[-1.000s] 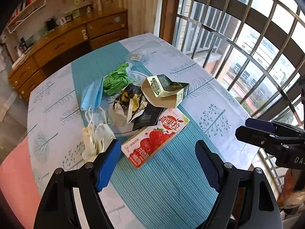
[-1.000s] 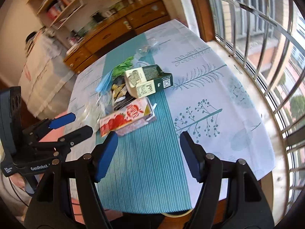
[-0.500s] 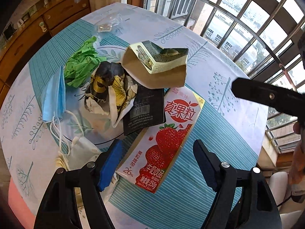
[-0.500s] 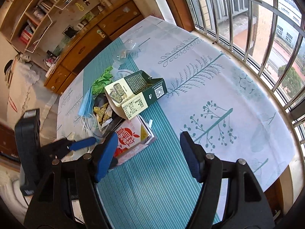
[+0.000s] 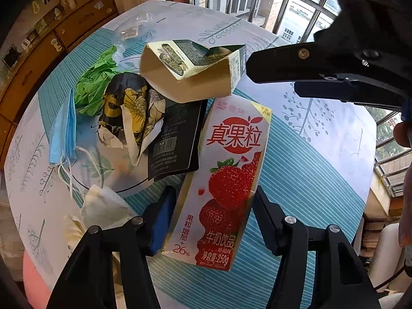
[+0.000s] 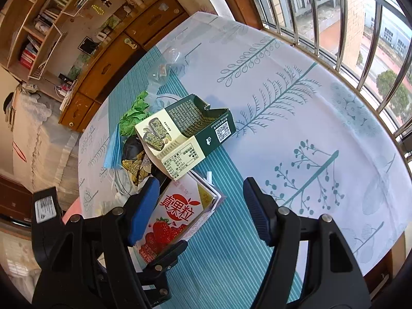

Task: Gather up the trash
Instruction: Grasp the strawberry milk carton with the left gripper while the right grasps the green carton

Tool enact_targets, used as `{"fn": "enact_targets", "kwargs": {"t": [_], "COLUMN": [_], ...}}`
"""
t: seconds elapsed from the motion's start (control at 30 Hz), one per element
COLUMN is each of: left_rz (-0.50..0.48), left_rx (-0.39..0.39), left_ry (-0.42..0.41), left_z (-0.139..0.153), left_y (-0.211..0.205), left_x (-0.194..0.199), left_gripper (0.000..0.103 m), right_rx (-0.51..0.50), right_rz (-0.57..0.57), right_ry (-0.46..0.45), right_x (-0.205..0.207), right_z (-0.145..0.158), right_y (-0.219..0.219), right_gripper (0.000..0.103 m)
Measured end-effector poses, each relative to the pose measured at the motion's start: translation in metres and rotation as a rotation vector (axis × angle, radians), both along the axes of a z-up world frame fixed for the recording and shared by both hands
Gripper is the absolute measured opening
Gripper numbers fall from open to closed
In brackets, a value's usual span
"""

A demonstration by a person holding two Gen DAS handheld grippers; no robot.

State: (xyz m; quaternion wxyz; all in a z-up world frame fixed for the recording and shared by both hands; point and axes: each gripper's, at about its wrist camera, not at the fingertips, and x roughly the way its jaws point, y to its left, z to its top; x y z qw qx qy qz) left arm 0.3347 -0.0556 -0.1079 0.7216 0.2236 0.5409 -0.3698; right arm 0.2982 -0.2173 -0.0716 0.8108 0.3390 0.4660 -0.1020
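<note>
Round worktop (image 6: 296,82) sat under a white cloth with teal branch prints and a teal striped band. Barred windows (image 6: 334,13) beside it let in bright daylight. Wooden drawer cabinet (image 6: 123,59) stood against the far wall, open shelves (image 6: 46,20) above it.

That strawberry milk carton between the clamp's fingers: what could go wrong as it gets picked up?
1. The left gripper is closing around the strawberry milk carton, and its pads sit near one end, so the carton may tilt or slip out.
2. The carton's far end lies against the black pouch and close to the open cardboard box; lifting could drag or scatter them.
3. The right gripper hangs open close by, so the two could bump.
</note>
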Motion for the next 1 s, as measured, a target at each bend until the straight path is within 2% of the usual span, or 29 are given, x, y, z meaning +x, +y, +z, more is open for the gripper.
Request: {"fn": "enact_targets", "kwargs": {"t": [0.23,0.37,0.53,0.57,0.6,0.63,0.73,0.9,1.0], "left_rz": [0.082,0.104,0.124,0.127,0.130,0.134,0.155,0.184,0.206], "left_rx": [-0.032,-0.036,-0.048,-0.050,-0.051,-0.054,-0.063,-0.076,-0.075], "left_ry": [0.013,0.014,0.017,0.015,0.014,0.013,0.016,0.006,-0.016], "left_z": [0.008,0.011,0.014,0.016,0.017,0.019,0.025,0.045,0.056], "left_y": [0.019,0.027,0.024,0.026,0.027,0.029,0.038,0.048,0.055], "left_x": [-0.003,-0.002,-0.001,-0.001,0.001,0.001,0.001,-0.011,-0.028], "left_gripper": [0.056,0.056,0.056,0.056,0.056,0.055,0.054,0.053,0.053], "right_rx": [0.206,0.363,0.475,0.481,0.485,0.484,0.439,0.355,0.293], "right_rz": [-0.091,-0.205,-0.316,-0.321,-0.314,-0.303,-0.256,-0.193,-0.150], "right_ry": [-0.035,-0.022,-0.044,-0.048,-0.047,-0.048,-0.060,-0.073,-0.049], "right_x": [0.016,0.031,0.048,0.050,0.054,0.056,0.053,0.021,-0.003], "right_z": [-0.018,-0.045,-0.074,-0.077,-0.078,-0.078,-0.068,-0.036,-0.020], "right_y": [-0.015,-0.026,-0.032,-0.032,-0.032,-0.030,-0.028,-0.040,-0.052], "right_gripper": [0.065,0.065,0.063,0.058,0.036,0.030,0.024,0.023,0.023]}}
